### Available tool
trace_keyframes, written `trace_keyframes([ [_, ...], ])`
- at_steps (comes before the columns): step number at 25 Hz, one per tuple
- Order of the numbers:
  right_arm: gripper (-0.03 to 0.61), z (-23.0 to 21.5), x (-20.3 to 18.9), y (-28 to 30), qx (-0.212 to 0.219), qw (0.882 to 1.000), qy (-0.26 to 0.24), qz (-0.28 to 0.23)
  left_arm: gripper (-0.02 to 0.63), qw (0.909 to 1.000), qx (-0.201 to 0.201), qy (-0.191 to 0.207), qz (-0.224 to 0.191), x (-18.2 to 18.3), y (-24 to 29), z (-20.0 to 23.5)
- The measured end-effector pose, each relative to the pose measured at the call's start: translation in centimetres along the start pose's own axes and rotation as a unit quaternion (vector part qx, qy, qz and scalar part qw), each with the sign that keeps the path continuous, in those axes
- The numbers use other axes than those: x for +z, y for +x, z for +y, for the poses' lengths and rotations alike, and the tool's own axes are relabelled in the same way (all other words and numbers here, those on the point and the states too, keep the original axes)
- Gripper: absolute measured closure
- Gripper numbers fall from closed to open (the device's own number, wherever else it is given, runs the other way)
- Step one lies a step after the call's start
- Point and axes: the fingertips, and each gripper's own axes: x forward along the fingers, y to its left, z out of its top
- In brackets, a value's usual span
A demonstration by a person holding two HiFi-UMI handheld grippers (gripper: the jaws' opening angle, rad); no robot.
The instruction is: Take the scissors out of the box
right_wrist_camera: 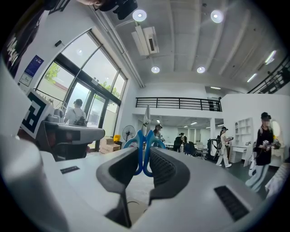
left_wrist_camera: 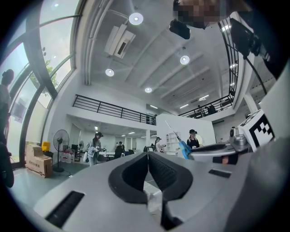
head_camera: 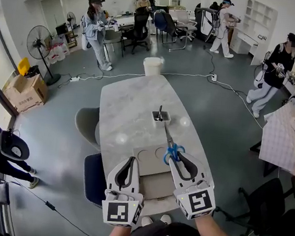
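Observation:
A small open white box (head_camera: 160, 116) stands mid-table with a dark item upright in it. My right gripper (head_camera: 175, 155) is shut on the blue handles of the scissors (head_camera: 171, 150), held above the table nearer to me than the box. The blades point away from me toward the box. In the right gripper view the blue scissors (right_wrist_camera: 143, 147) sit clamped between the jaws, blades pointing up. My left gripper (head_camera: 131, 159) hangs beside it, shut and empty. Its jaws meet in the left gripper view (left_wrist_camera: 147, 157), where the scissors (left_wrist_camera: 183, 148) show to the right.
The long marble table (head_camera: 128, 102) carries a white bucket (head_camera: 153, 66) at its far end and a pale tray (head_camera: 149, 161) under my grippers. Chairs (head_camera: 87, 124) stand on the left. Several people work around the room; a checked-cloth table (head_camera: 288, 137) stands right.

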Motion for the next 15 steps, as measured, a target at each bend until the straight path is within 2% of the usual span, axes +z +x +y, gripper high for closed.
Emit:
trace_keyframes([
  [15, 0.503, -0.09, 0.20, 0.25, 0.002, 1.000, 0.000, -0.005, 0.597, 1.0000, 0.005, -0.004, 0.003, -0.27, 0.15, 0.33],
])
